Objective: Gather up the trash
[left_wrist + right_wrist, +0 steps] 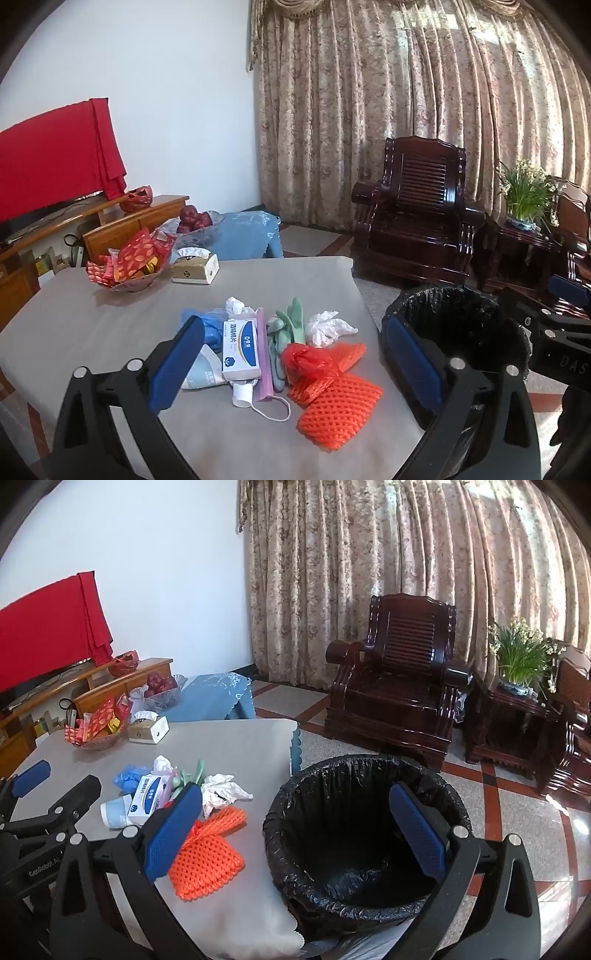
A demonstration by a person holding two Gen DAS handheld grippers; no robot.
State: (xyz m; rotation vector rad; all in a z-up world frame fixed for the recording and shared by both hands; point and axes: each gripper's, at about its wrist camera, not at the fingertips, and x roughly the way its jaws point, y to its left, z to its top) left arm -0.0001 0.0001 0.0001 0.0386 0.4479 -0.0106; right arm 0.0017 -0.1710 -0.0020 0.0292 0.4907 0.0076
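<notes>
Hovering over the trash, both tools wide apart and holding nothing.

Lying heaped near the tabletop's (110, 332) right edge: box (240, 345), gloves (286, 328), tissue (327, 326), orange nets (340, 410). Standing on the floor just beside that edge: bin (365, 812). Hanging over the heap: left gripper (295, 365); over the bin's rim: right gripper (295, 834).
</notes>
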